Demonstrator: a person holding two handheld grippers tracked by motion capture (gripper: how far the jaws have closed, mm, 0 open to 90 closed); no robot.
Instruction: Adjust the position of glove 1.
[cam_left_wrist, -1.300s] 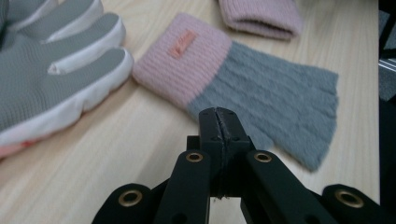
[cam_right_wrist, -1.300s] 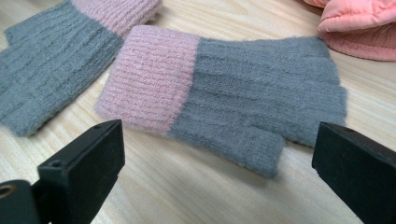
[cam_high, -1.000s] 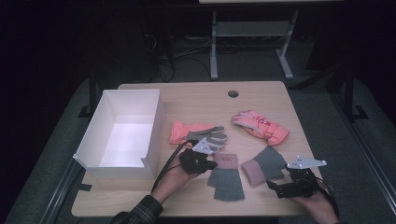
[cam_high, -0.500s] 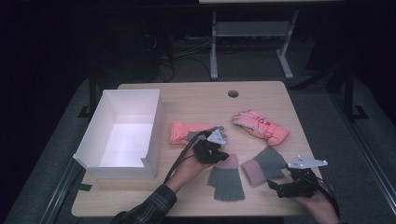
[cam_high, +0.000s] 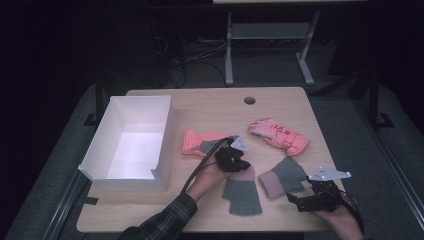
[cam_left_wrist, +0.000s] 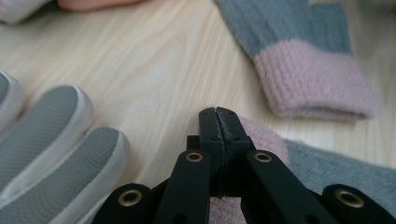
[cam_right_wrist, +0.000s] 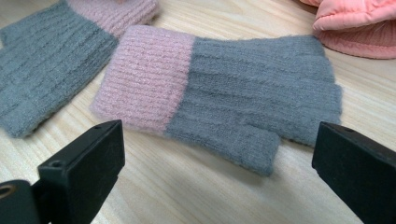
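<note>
Two grey knit gloves with pink cuffs lie at the table's front. The near one (cam_high: 242, 194) lies flat, and my left gripper (cam_high: 236, 161) hovers at its cuff (cam_left_wrist: 264, 138), jaws pressed shut with no fabric visible between the tips (cam_left_wrist: 218, 113). The second knit glove (cam_high: 284, 177) (cam_right_wrist: 243, 93) lies just ahead of my right gripper (cam_high: 298, 201), which stands wide open near the front edge, one finger (cam_right_wrist: 86, 163) on each side of it. A salmon ski glove (cam_high: 200, 142) with grey-white fingertips (cam_left_wrist: 46, 140) lies left of my left gripper. Its mate (cam_high: 280, 135) lies farther right.
A white open box (cam_high: 131, 172) stands at the table's left, with nothing inside it. A round cable hole (cam_high: 249, 100) sits near the far edge. A metal stand (cam_high: 265, 35) and cables are on the dark floor beyond the table.
My left gripper has moved right and away from the person, from beside the near knit glove to its pink cuff. The right gripper and all gloves have stayed put.
</note>
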